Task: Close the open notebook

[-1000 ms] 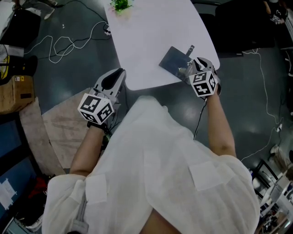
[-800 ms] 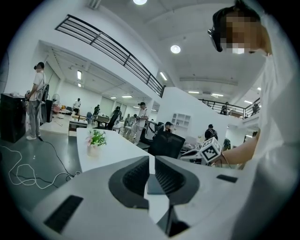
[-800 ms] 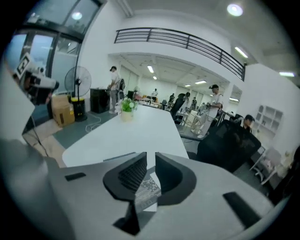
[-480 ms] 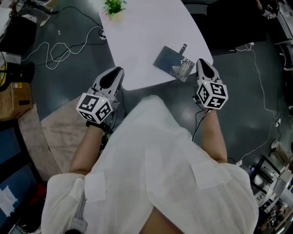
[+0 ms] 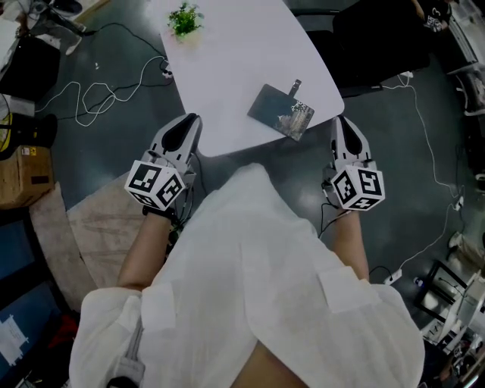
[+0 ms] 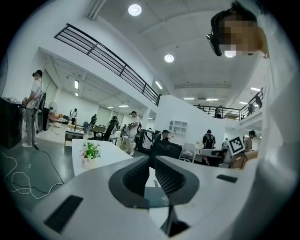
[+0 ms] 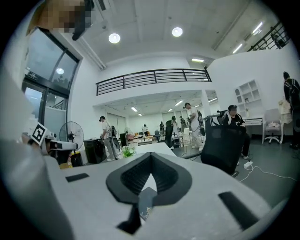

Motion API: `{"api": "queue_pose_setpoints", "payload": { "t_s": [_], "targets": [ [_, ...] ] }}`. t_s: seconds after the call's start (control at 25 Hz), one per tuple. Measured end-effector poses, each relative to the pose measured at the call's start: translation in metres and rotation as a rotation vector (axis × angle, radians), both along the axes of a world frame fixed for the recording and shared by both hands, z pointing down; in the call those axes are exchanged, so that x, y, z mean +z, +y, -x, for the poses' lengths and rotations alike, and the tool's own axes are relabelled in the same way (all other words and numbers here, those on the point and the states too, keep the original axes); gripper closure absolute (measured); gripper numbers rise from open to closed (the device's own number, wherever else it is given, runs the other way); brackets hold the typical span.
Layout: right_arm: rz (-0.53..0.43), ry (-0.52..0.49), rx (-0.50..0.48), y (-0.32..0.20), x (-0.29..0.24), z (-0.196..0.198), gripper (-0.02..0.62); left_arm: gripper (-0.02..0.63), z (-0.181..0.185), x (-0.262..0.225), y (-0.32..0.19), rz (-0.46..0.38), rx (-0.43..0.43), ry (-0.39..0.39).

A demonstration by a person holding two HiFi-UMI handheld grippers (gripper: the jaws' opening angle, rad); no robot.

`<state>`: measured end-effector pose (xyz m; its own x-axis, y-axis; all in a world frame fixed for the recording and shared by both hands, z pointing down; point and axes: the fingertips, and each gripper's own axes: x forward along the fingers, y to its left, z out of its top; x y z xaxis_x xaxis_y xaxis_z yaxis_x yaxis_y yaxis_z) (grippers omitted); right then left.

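White counter [image 5: 235,61]: notebook [image 5: 277,111] shut, likely light, stiff-covered; pinch free edge. Right hand-held gripper [image 5: 342,123] closed empty, left hand-held gripper [image 5: 192,121] barely parted.

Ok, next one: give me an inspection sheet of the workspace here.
Surface: white table, rounded corners.
Job's things: notebook closed, dark cover up, near the table's front edge.
Clutter: small potted plant at the far end.
Grippers: left tongs slightly apart, empty; right tongs shut, empty; both off the notebook.
Cables: white cables loop on the floor, left and right.
Surroundings: cardboard box and mat on the floor at left; people in the hall beyond.
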<state>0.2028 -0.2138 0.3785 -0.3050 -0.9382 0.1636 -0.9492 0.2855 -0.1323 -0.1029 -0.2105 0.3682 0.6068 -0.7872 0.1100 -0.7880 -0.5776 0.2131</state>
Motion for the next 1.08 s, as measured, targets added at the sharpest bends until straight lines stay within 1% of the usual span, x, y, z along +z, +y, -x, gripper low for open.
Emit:
{"api": "queue_pose_setpoints", "payload": {
  "t_s": [0.16,0.28,0.56,0.8,1.08],
  "targets": [
    [0.003,0.027,0.004,0.014,-0.005,-0.007,0.594,0.572,0.000,0.002,0.002,-0.001,-0.010,-0.007],
    [-0.021,0.026,0.002,0.021,-0.014,-0.009,0.594,0.572,0.001,0.000,0.003,-0.005,-0.024,0.006],
    [-0.058,0.069,-0.033,0.021,-0.022,-0.005,0.594,0.572,-0.001,-0.008,0.004,-0.021,-0.036,0.030],
    [-0.058,0.078,-0.060,0.020,-0.021,-0.005,0.594,0.572,-0.005,-0.001,0.007,-0.011,-0.047,-0.020],
    [-0.055,0.085,-0.073,0.017,-0.017,-0.012,0.594,0.574,-0.010,0.006,0.011,0.004,-0.054,-0.035]
  ]
}}
